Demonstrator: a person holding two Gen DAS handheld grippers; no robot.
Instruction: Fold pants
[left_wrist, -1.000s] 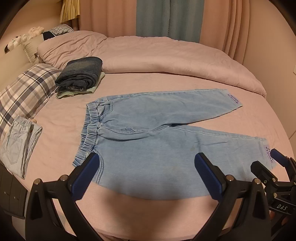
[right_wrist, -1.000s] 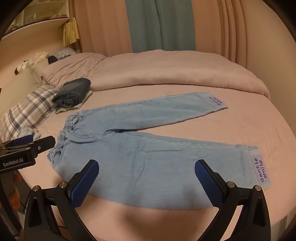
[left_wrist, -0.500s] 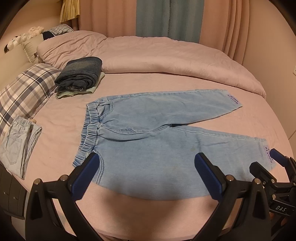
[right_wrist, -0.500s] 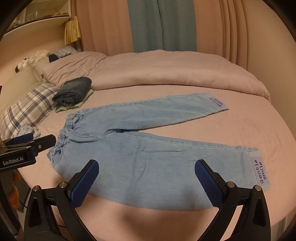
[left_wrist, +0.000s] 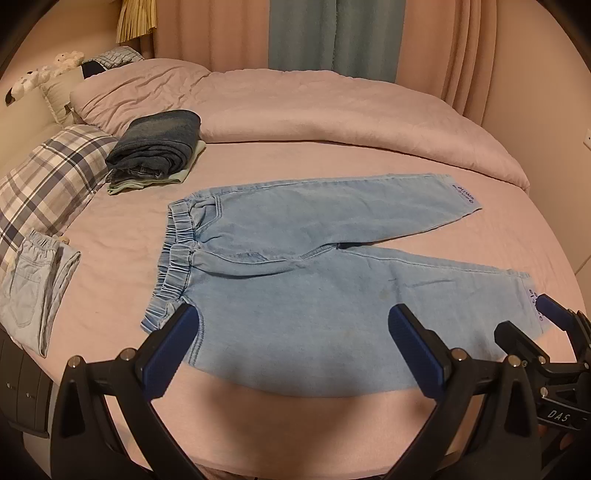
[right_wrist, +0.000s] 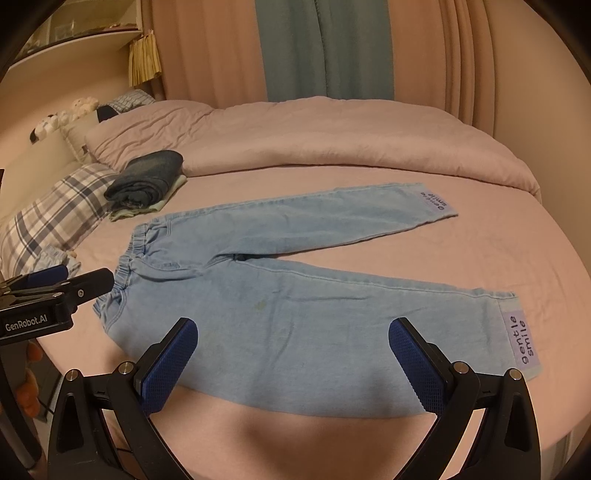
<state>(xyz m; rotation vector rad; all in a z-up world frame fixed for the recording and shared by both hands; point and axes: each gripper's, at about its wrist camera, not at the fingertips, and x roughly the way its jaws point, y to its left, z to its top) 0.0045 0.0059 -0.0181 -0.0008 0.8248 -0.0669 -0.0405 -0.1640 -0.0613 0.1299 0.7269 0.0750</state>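
Observation:
Light blue denim pants (left_wrist: 295, 273) lie flat and spread open on the pink bed, waistband to the left, both legs running right; they also show in the right wrist view (right_wrist: 295, 295). The cuffs carry a "gentle smile" label (right_wrist: 522, 339). My left gripper (left_wrist: 291, 347) is open and empty, above the near edge of the pants close to the waistband side. My right gripper (right_wrist: 293, 354) is open and empty, above the near leg. The right gripper also shows at the right edge of the left wrist view (left_wrist: 546, 332), by the near cuff.
A folded dark denim stack (left_wrist: 155, 147) sits at the back left on a pale green garment. A plaid pillow (left_wrist: 44, 181) and a folded light blue garment (left_wrist: 33, 284) lie at the left. A pink duvet (left_wrist: 332, 114) is bunched along the far side. The bed's front edge is just below the grippers.
Both views have shifted very slightly; the pants lie as before and both grippers stay open.

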